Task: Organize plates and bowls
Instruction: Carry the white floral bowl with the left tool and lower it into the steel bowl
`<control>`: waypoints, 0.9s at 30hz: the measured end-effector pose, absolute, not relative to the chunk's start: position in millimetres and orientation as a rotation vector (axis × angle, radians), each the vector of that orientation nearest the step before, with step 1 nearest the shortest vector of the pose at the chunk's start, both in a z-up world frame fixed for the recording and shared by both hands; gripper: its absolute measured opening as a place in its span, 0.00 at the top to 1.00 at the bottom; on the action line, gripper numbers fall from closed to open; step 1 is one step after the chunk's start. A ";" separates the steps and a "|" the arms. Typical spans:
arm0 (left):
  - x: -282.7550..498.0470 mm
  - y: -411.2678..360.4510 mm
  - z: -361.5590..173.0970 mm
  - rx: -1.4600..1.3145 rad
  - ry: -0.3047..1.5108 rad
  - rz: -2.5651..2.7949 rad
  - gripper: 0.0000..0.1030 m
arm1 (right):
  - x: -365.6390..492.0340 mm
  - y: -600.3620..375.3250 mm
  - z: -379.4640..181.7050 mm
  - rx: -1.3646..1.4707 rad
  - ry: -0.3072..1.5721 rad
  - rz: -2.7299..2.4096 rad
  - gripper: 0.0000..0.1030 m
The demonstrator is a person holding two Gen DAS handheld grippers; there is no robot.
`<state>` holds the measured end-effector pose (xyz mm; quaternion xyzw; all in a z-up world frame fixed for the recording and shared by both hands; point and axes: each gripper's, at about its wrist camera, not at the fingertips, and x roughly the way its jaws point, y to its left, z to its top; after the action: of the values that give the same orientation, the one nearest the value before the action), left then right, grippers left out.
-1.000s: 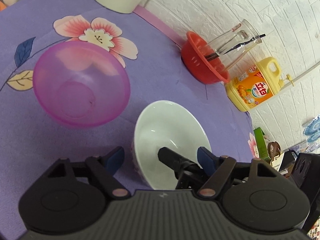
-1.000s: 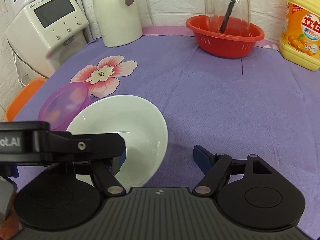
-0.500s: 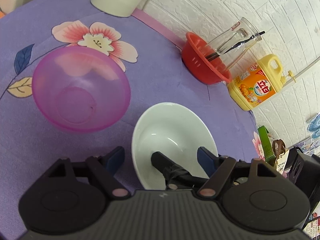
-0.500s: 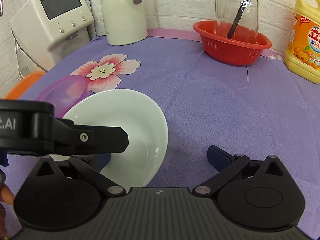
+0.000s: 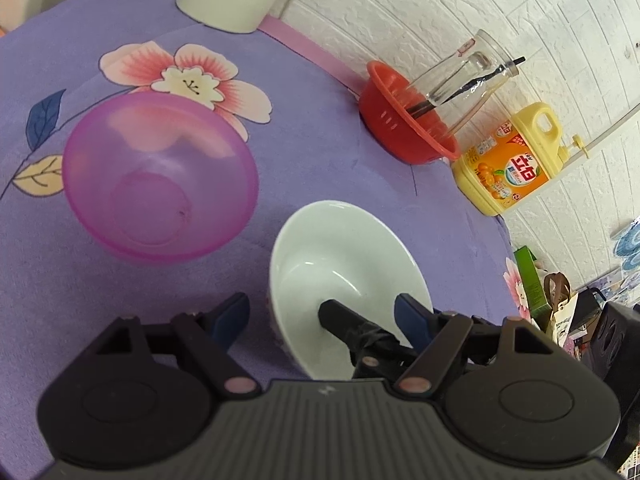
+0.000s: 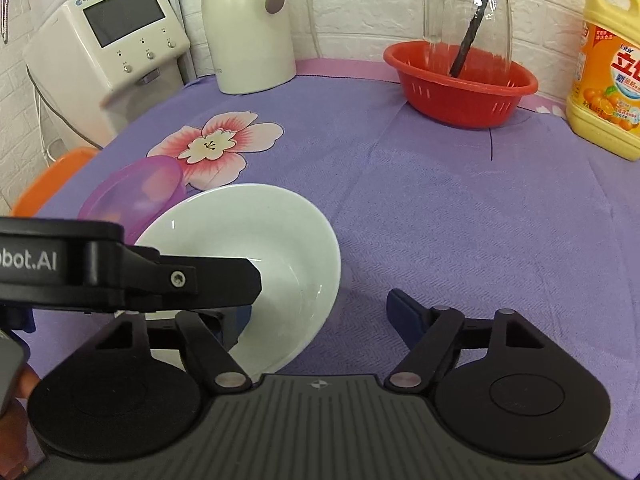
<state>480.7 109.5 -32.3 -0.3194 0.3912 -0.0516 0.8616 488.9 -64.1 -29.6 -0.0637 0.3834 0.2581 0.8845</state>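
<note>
A white bowl (image 5: pixel 344 252) stands tilted on the purple tablecloth (image 6: pixel 440 208), its near rim low and its mouth turned to the right. My left gripper (image 5: pixel 322 314) straddles it and is open: cloth shows between the left pad and the bowl's wall, and the right pad sits at the right rim. My right gripper (image 6: pixel 320 312) is wide open. Its left finger (image 5: pixel 348 324) reaches into the white bowl (image 6: pixel 272 240), while its right finger is over bare cloth. The left gripper's finger (image 6: pixel 224 280) crosses over the bowl. A translucent purple bowl (image 5: pixel 160 176) sits upright to the left.
At the back stand a red colander (image 6: pixel 460 92) with a glass jar (image 6: pixel 468 12) in it, a yellow detergent bottle (image 6: pixel 608 72) and a white jug (image 6: pixel 248 28). A white appliance (image 6: pixel 108 40) and an orange stool (image 6: pixel 52 176) are beyond the table's left edge.
The white bowl has tipped up more steeply on its edge. Both grippers have stayed in place, with their jaws as wide as before.
</note>
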 end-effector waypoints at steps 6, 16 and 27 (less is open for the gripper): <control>478.6 108.3 -30.7 -0.613 0.819 -0.098 0.25 | 481.5 -50.6 -24.6 -0.147 0.787 0.581 0.29; 475.7 99.5 -28.7 -0.573 0.829 -0.139 0.44 | 475.1 -51.9 -25.2 -0.129 0.806 0.588 0.27; 430.0 82.2 -7.6 -0.556 0.822 -0.189 0.48 | 432.3 -60.3 -7.7 -0.177 0.796 0.599 0.21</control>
<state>430.0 82.2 -7.6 -0.2664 0.3938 -0.0903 0.8751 432.3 -60.3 -7.7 -0.0850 0.3811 0.2867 0.8748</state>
